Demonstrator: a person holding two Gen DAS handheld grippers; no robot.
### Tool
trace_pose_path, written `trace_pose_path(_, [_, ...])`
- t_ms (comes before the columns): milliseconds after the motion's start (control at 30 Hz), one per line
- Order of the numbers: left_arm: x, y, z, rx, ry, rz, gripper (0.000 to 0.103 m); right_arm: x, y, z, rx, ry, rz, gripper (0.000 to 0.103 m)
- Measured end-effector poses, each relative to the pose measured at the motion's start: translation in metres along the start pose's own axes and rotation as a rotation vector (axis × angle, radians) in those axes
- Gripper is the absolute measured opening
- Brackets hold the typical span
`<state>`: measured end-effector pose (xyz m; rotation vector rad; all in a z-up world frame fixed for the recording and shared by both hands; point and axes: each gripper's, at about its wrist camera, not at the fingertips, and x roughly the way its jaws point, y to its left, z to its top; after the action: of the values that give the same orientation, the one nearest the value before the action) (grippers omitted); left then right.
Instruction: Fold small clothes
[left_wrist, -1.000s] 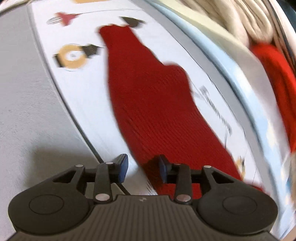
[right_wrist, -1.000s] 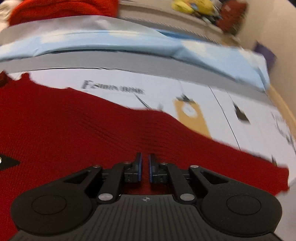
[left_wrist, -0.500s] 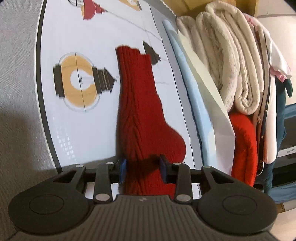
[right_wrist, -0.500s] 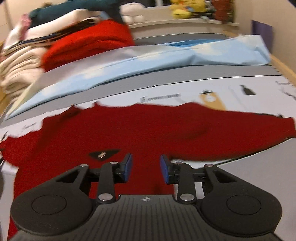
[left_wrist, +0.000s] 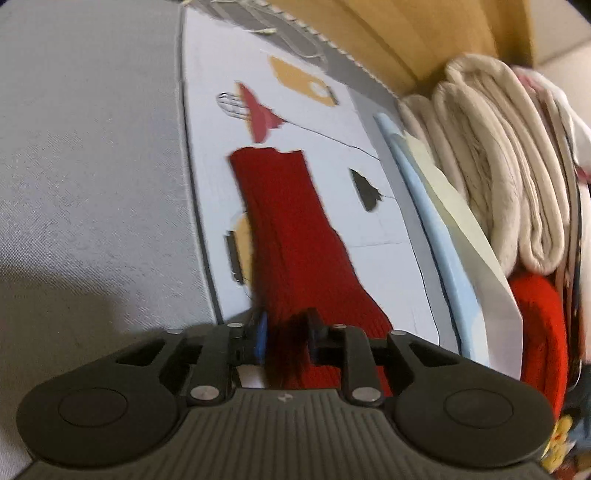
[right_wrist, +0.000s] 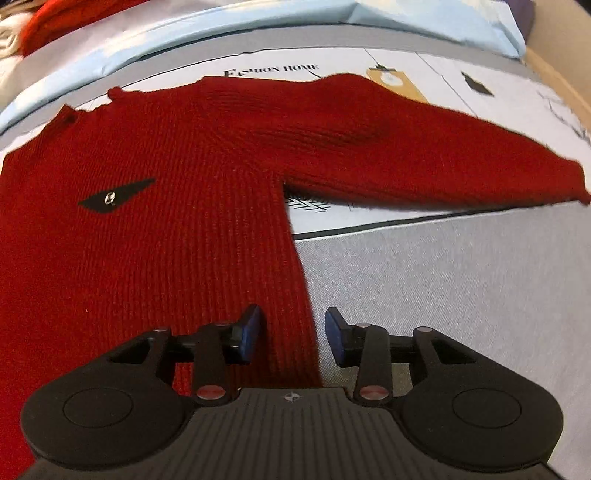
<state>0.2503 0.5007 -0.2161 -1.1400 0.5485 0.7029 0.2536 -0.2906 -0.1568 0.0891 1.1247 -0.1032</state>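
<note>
The red knitted sweater (right_wrist: 177, 206) lies flat on a white printed sheet (right_wrist: 517, 99) spread over a grey fabric surface (right_wrist: 461, 288), probably a bed, though the views do not settle it; its body fills the left of the right wrist view, with a small black patch (right_wrist: 114, 197) on the chest, and one sleeve (right_wrist: 424, 162) stretches out to the right across the sheet.

The right gripper (right_wrist: 291, 334) hovers over the near right side edge of the sweater's body; its jaws have just been opening and now stand spread, with the knit edge below the gap and neither blue pad pressing on it.

In the left wrist view the other sleeve (left_wrist: 291, 236) runs away from the camera across the sheet, its cuff at the far end beside a red printed lamp (left_wrist: 258, 114); the left gripper (left_wrist: 286, 332) sits at the near end of that stretch, and its jaws have just been closing and now pinch a bunched fold of the red knit between them.

To the right of the sheet a pale blue cloth (left_wrist: 439, 258) lies along its edge; beyond it stands a stack of folded cream towels (left_wrist: 498, 166) with a red folded garment (left_wrist: 539, 332) nearer the camera.
</note>
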Motion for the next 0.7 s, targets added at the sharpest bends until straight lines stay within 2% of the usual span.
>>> trace_pose_path(67, [-0.007, -0.006, 0.002, 0.064, -0.015, 0.016, 0.013, 0.001, -0.001, 0.002, -0.006, -0.004, -0.003, 0.041])
trace_pose_path(167, [-0.022, -0.028, -0.004, 0.249, -0.098, 0.043, 0.013, -0.001, 0.001, 0.001, -0.009, -0.001, -0.004, 0.041])
trace_pose_path(200, [-0.018, -0.029, -0.006, 0.259, -0.076, 0.086, 0.013, 0.0, -0.003, 0.001, -0.006, 0.001, -0.005, 0.041])
trace_pose_path(233, [-0.011, -0.024, -0.006, 0.228, -0.03, 0.13, 0.013, 0.0, -0.003, 0.002, -0.002, 0.003, -0.008, 0.041])
trace_pose_path(300, [-0.013, -0.017, -0.005, 0.159, -0.029, 0.114, 0.013, -0.002, -0.001, 0.002, 0.0, 0.001, -0.013, 0.041])
trace_pose_path(333, [-0.016, -0.023, -0.004, 0.175, -0.034, 0.128, 0.013, -0.002, 0.0, 0.002, -0.009, 0.001, -0.016, 0.041])
trace_pose_path(500, [-0.039, -0.061, -0.018, 0.313, -0.101, 0.104, 0.012, -0.007, -0.002, 0.0, -0.042, -0.005, -0.028, 0.041])
trace_pose_path(600, [-0.053, -0.101, -0.042, 0.48, -0.142, 0.113, 0.012, -0.018, -0.008, 0.0, -0.024, -0.031, -0.034, 0.041])
trace_pose_path(700, [-0.074, -0.156, -0.088, 0.685, -0.179, 0.039, 0.011, -0.032, -0.015, 0.0, -0.001, -0.071, -0.017, 0.041])
